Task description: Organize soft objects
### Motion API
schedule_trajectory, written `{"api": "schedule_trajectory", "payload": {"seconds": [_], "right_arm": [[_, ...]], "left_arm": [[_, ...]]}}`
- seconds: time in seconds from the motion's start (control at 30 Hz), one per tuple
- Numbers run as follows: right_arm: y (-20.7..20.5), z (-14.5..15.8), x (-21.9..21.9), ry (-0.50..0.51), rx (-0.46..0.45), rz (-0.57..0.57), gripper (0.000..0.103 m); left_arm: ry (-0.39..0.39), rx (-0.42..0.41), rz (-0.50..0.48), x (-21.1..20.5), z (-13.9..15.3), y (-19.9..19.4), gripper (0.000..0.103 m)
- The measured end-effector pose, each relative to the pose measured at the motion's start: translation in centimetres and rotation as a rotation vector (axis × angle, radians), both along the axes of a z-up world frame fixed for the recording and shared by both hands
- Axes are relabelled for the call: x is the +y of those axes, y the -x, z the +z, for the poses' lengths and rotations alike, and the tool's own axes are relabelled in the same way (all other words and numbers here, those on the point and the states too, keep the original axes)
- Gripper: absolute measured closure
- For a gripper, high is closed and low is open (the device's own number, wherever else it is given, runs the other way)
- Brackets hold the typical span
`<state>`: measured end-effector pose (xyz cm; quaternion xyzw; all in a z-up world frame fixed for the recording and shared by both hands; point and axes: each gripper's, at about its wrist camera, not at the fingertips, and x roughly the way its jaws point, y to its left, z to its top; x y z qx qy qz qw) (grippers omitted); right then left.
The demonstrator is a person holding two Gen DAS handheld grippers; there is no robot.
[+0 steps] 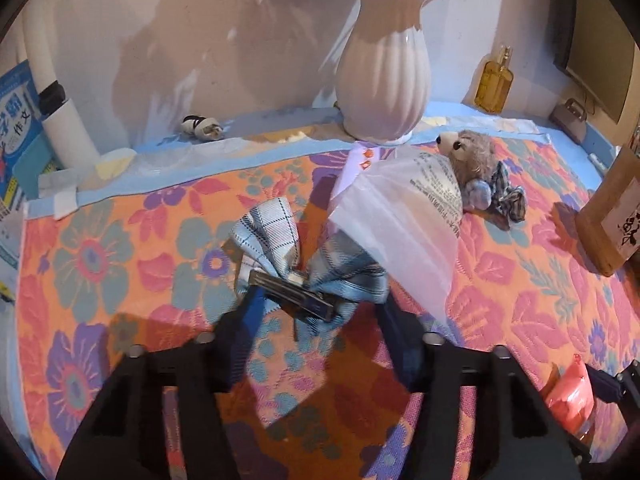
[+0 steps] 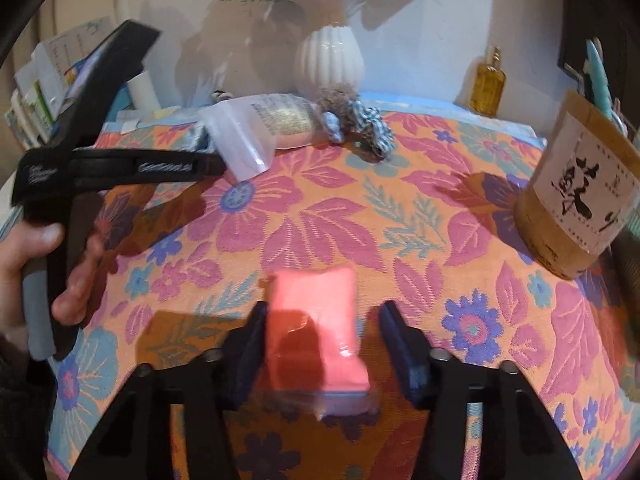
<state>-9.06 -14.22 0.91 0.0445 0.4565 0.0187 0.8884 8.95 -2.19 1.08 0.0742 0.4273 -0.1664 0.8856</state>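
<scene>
Floral tablecloth point(image 2: 328, 216), pale wall point(image 1: 160, 40)

Your left gripper point(image 1: 316, 300): black frame, dark-blue pads, silver screws | your right gripper point(image 2: 322, 334): same build | your handle: grey foam grip, pale lettering

A desk spread with a floral cloth point(image 2: 320, 216); on it a white ribbed vase point(image 1: 382, 88), amber bottle point(image 1: 494, 80), bagged plush bear point(image 1: 468, 156), cardboard tube point(image 2: 580, 196) and pink packet point(image 2: 316, 320).
</scene>
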Motion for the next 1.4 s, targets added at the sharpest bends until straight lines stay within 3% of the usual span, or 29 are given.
{"api": "schedule_trajectory", "payload": {"seconds": [0.07,0.23,0.33,0.57,0.73,0.8,0.83,0.87,0.9,0.97,1.03,1.13,1.33,1.4], "right_arm": [[0.0,0.0,0.2,-0.001,-0.002,0.014,0.057],[-0.1,-0.1,0.1,-0.01,-0.003,0.016,0.057],[-0.1,-0.1,0.1,-0.01,-0.005,0.016,0.058],[0.5,0.3,-0.1,-0.058,-0.037,0.055,0.063],[2.0,1.4,0.9,-0.047,-0.121,0.104,0.063],[1.9,1.3,1.1,-0.038,-0.114,0.11,0.063],[1.8,1.2,1.1,-0.036,-0.108,0.107,0.063],[1.7,1.1,1.0,-0.04,-0.1,0.103,0.063],[1.6,1.0,0.9,-0.049,-0.094,0.101,0.063],[1.5,0.9,0.5,-0.072,-0.084,0.095,0.063],[1.6,0.9,0.2,-0.089,-0.082,0.093,0.063],[1.8,0.9,0.2,-0.097,-0.085,0.098,0.063],[1.3,0.7,0.2,-0.108,-0.063,0.113,0.063],[1.0,0.4,0.2,-0.113,-0.041,0.114,0.063]], "left_arm": [[0.011,-0.012,-0.011,0.0,0.2,0.4,0.07],[0.023,-0.012,-0.013,0.0,0.2,0.7,0.076],[0.041,-0.022,-0.014,0.2,0.3,0.8,0.088],[0.157,-0.078,-0.013,2.0,2.0,3.8,0.092],[0.158,-0.097,-0.024,3.0,3.5,7.1,0.091],[0.109,-0.082,-0.012,2.8,3.7,7.2,0.075],[0.085,-0.085,0.006,2.6,3.7,7.1,0.046],[0.062,-0.093,0.023,2.4,3.7,6.9,0.008],[0.034,-0.121,0.036,2.1,3.6,6.4,0.0],[0.005,-0.147,0.015,1.4,3.2,5.4,0.001],[-0.044,-0.106,0.011,0.7,2.1,3.3,0.001],[-0.113,-0.111,0.008,-0.4,0.9,1.4,0.001],[-0.111,-0.1,-0.016,-1.2,0.0,-1.4,0.002],[-0.095,-0.076,-0.055,-1.4,-0.4,-2.2,0.018]]}}
